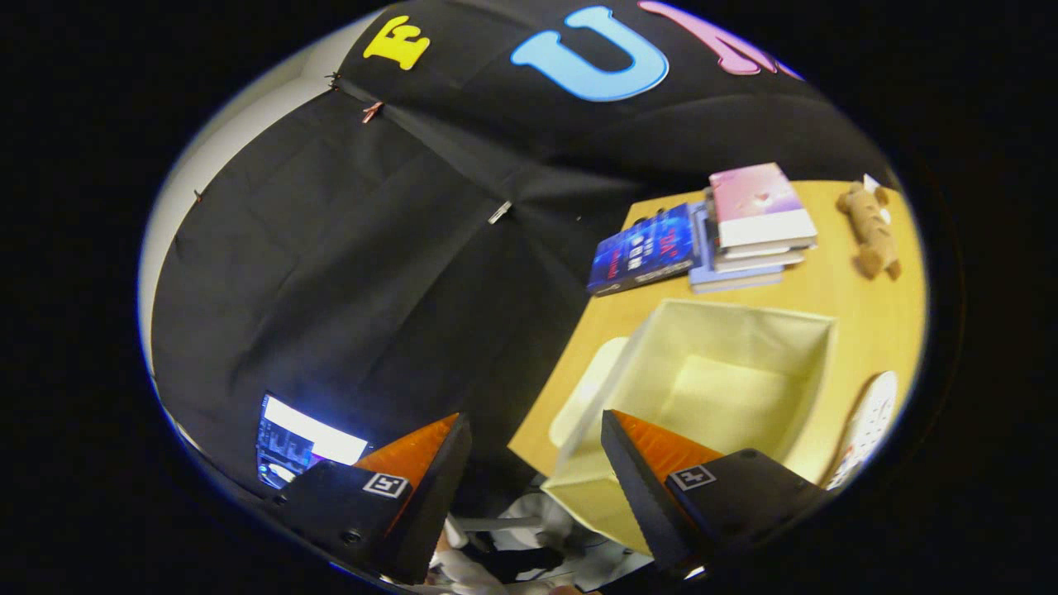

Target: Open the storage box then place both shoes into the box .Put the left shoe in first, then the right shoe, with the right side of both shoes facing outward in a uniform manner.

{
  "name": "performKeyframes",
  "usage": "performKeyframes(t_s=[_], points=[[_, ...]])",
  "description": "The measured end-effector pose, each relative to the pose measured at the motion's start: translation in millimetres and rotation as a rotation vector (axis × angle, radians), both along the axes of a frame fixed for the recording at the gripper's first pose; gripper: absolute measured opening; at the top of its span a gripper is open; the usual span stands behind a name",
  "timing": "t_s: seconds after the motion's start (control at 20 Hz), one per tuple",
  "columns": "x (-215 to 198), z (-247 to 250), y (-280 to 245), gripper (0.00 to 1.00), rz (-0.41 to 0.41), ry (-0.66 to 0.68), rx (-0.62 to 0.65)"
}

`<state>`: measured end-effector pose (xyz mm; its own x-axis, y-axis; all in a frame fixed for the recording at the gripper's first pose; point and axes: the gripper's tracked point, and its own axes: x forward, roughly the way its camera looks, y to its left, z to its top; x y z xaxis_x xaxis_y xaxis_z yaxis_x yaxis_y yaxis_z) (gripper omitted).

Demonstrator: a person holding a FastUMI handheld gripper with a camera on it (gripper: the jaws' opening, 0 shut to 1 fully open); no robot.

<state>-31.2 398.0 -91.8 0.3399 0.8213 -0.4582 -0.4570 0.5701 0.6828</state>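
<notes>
Behind everything, black cloth booth wall (331, 273), pinned with small clips, light panel at its far edge. Beside it, wooden table (860, 314), tilted in view, corner just ahead of fingers. On table: cream fabric storage box (727, 372), open on top, inside bare, right finger overlapping its near wall; pale flat lid (583, 392) against box's side nearest the cloth wall, partly hidden. Beyond box, stack of books (756, 227), pink-covered one on top, and dark blue book (645, 248) lying just beside stack. Near stack, well apart from box, tan plush toy (868, 227) lying flat. Close by box's other side, white patterned item (868, 426), partly cut off, kind not told. Below table edge, lit screen (302, 442) just beyond left finger. Gripper (529, 446) held off the table's corner, jaws spread wide, nothing between them, no contact with box seen. Under fingers, shoes (537, 537): white and dark shapes, low between fingers, partly hidden, left or right not told.
</notes>
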Motion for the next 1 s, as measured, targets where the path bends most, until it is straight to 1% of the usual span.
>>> performKeyframes(t_s=[0.1,0.25,0.3,0.45,0.6,0.75,0.9,1.0], points=[[10.2,-5.9,-52.0,0.98,-0.088,-0.024,-0.036],[13.9,-18.7,-123.1,0.98,-0.195,-0.022,-0.088],[14.5,-27.1,-146.3,0.98,-0.218,-0.025,-0.118],[16.6,-66.2,-220.1,0.98,-0.266,-0.059,-0.27],[10.7,-110.1,-278.7,0.98,-0.261,-0.07,-0.385],[5.8,-163.9,-313.3,0.98,-0.231,-0.046,-0.476],[0.8,-207.5,-323.9,0.99,-0.169,-0.038,-0.539],[-1.8,-229.3,-322.7,0.99,-0.125,-0.046,-0.559]])
